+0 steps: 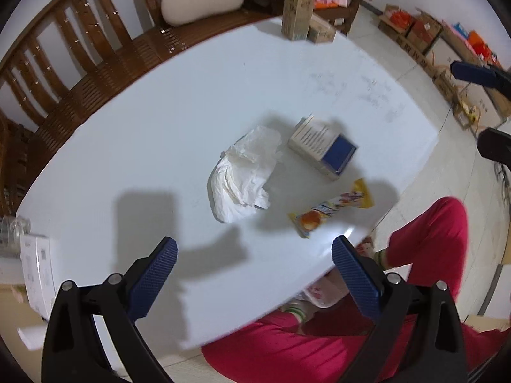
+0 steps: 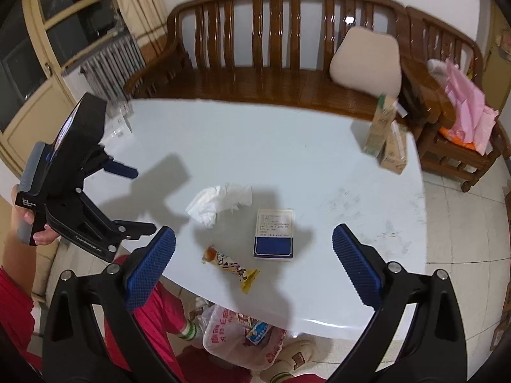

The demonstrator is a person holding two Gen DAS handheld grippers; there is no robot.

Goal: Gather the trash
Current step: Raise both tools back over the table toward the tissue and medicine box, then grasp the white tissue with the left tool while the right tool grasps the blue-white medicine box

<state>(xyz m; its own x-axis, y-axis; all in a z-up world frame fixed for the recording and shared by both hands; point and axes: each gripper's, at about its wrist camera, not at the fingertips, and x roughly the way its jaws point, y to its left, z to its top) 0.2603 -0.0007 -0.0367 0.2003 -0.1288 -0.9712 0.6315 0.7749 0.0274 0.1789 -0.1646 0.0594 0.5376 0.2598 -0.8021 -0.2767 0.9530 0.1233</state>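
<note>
Both hand-held grippers (image 1: 254, 257) (image 2: 254, 247) agape above table (image 1: 159, 127)

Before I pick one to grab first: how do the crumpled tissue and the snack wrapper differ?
The crumpled tissue is plain white; the snack wrapper is yellow with printed pictures. The tissue is bunched into a puffy heap, while the wrapper lies long, narrow and nearly flat. The tissue sits farther in; the wrapper lies nearest the white table edge. Both rest loose, untouched by either gripper.

Both wrist views look down from above — sharing the white table (image 1: 191, 95)
</note>
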